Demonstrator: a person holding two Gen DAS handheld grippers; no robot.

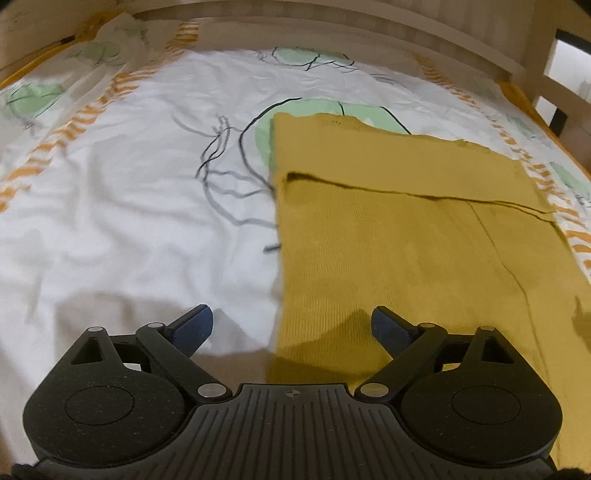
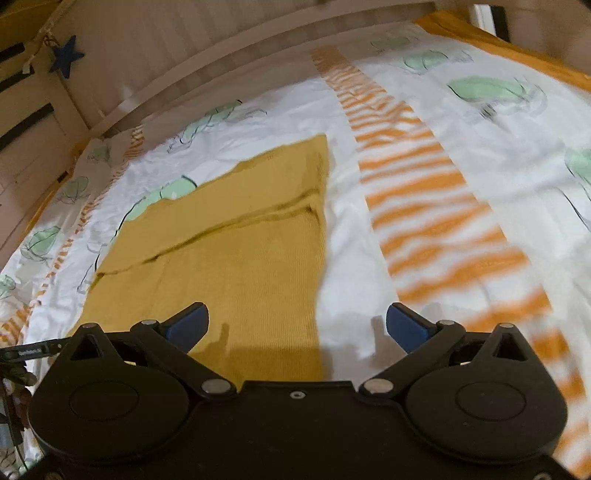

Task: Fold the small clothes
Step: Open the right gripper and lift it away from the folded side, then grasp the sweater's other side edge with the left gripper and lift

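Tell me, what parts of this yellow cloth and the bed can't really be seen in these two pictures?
- Near edge of the yellow garment: hidden in both wrist views behind the open left gripper and the open right gripper.
- Its right side: cut off by the left wrist view's frame edge.
- What kind of garment it is: unclear, since it lies folded.
- Orange stripes on the bedsheet: smeared by motion blur in the right wrist view.

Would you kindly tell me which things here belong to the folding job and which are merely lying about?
Part of the job:
- mustard garment, partly folded, flat on the bed
- left tool, open
- right tool, open

Just there:
- patterned bedsheet
- wooden bed frame
- blue star ornament
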